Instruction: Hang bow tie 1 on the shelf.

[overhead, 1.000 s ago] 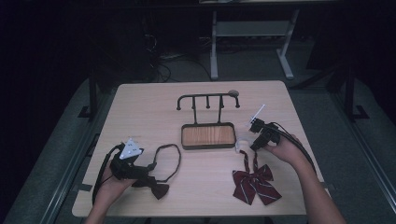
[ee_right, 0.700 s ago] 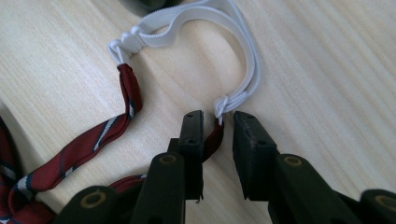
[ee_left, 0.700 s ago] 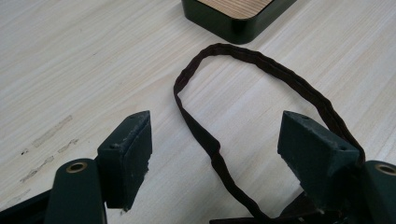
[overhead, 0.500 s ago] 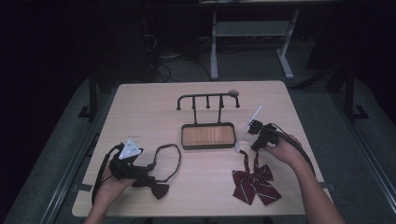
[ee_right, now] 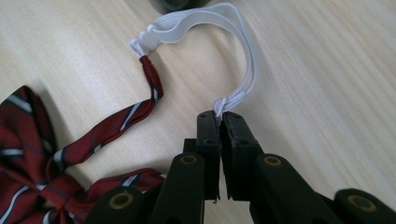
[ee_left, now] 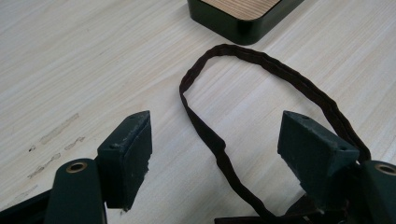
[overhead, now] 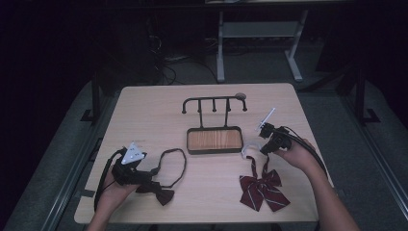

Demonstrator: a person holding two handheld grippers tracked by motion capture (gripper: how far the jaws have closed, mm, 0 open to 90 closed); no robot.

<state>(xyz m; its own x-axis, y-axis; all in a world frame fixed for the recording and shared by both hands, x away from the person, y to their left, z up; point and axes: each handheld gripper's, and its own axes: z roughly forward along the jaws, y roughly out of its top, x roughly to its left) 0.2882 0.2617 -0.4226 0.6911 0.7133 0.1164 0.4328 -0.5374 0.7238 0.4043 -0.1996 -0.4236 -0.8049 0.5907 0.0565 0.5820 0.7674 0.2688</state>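
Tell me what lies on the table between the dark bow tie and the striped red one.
Bare wood in the high view: nothing lies between the dark bow tie and the striped red bow tie; the tray stand sits farther back.

light: overhead, table [overhead: 144, 115] bright | bkgd v. dark | shadows soft | closeups sharp, no glare

Looks like a lab or recording room, not a home. A pale wooden table [overhead: 144, 110] stands alone on grey floor, dark all around. At the far side are loose cables [overhead: 168, 60] and a white metal frame [overhead: 260, 38], i.e. equipment.
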